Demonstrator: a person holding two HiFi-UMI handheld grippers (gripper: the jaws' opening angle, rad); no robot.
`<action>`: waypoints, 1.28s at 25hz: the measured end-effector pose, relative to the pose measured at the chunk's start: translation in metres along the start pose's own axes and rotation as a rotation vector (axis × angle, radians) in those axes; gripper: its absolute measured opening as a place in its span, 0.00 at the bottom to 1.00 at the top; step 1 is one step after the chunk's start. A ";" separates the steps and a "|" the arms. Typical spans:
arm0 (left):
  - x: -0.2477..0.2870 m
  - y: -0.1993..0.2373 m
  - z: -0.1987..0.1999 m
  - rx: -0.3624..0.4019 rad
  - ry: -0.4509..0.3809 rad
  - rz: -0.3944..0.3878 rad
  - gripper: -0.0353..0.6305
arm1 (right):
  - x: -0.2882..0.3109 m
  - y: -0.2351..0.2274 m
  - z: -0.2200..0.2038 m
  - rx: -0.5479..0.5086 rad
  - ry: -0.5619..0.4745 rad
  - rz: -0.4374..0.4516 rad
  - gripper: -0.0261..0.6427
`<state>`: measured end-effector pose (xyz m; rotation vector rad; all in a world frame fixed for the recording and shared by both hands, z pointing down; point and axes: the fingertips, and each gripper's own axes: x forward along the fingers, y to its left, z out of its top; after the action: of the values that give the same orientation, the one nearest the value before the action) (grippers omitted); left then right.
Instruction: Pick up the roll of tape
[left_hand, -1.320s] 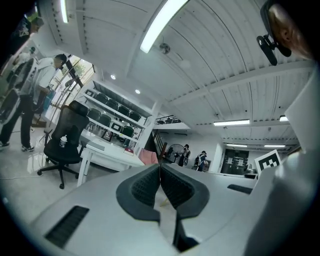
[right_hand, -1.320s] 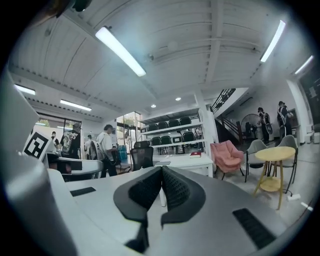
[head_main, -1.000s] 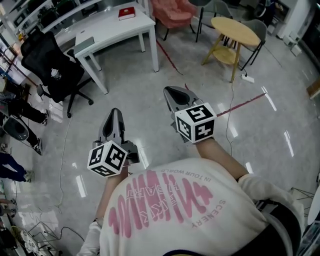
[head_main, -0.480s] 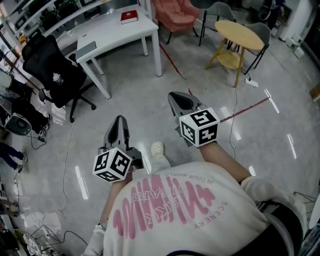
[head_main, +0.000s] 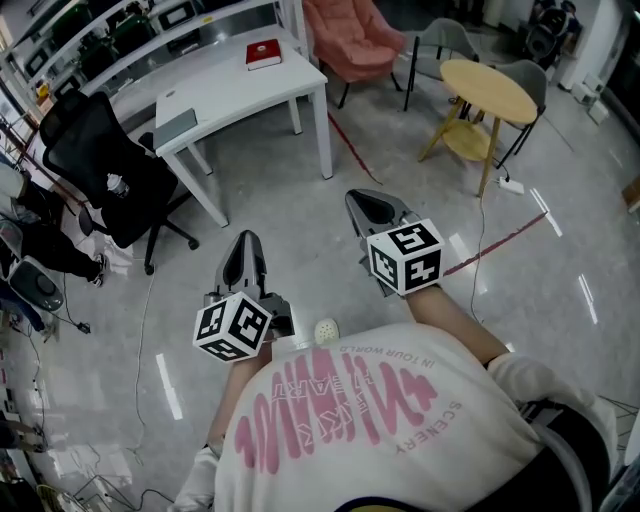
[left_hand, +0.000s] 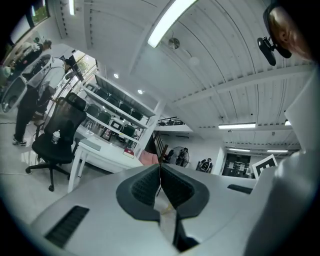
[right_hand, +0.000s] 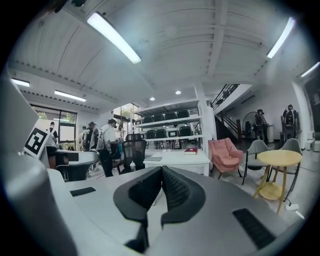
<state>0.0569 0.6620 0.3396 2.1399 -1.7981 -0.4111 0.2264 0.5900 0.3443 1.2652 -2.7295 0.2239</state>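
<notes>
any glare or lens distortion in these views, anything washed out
Head view: overhead lighting reflects as white streaks on the glossy floor, with mild bending at the edges. Left gripper view: strong fisheye with a dark round border, and the ceiling strip light is washed out. Right gripper view: same fisheye and border, strip light bright, the white desk clear.

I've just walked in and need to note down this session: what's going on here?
A person stands on the grey floor, holding the left hand-held gripper and the right hand-held gripper out in front, both aimed roughly toward a white table. Both have their jaws shut with nothing between them. A red book lies on that table. No roll of tape shows in any view, so the pick-up has not begun.
</notes>
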 end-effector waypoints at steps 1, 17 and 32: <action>0.015 0.005 0.009 0.000 -0.006 -0.007 0.09 | 0.014 -0.006 0.007 0.002 -0.005 -0.001 0.06; 0.205 0.101 0.104 0.054 -0.051 -0.088 0.09 | 0.215 -0.059 0.103 0.010 -0.104 0.006 0.06; 0.303 0.174 0.138 0.011 -0.047 -0.094 0.09 | 0.334 -0.092 0.121 0.067 -0.086 -0.006 0.06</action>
<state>-0.1047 0.3279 0.2810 2.2463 -1.7335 -0.4792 0.0764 0.2588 0.2913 1.3297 -2.8120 0.2690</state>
